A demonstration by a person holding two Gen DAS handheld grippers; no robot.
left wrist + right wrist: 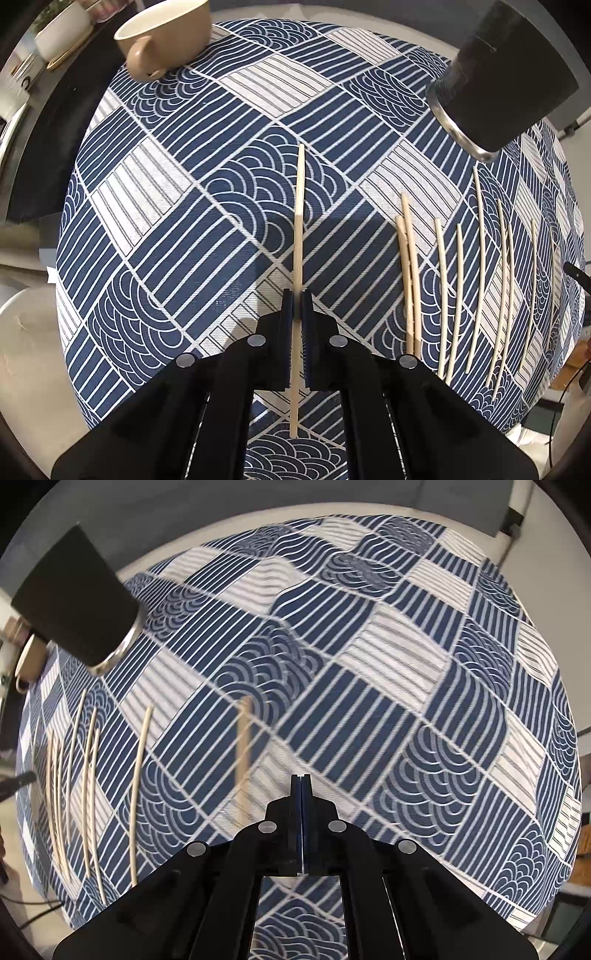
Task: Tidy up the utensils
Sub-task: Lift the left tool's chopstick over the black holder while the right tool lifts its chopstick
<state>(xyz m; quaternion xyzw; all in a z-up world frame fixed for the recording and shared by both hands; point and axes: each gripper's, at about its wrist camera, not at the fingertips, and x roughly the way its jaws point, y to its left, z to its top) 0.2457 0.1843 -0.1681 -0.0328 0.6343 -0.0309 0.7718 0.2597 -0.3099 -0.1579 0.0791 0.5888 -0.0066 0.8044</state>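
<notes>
My left gripper (296, 295) is shut on a pale wooden chopstick (299, 221) that runs forward between the pads and sticks out behind them, above the blue patterned cloth. Several more chopsticks (458, 288) lie side by side on the cloth to its right. A black cylindrical holder with a metal base (502, 77) stands at the far right. My right gripper (301, 777) is shut and empty above the cloth. In the right wrist view one blurred chopstick (243, 749) lies just left of the gripper, several chopsticks (88, 786) lie further left, and the black holder (77, 598) stands at the far left.
A beige cup (162, 37) stands at the far left edge of the tablecloth (155, 192) and shows small in the right wrist view (29, 664). A white bowl with a plant (61, 29) sits on a dark counter beyond. The cloth (424, 686) stretches to the right.
</notes>
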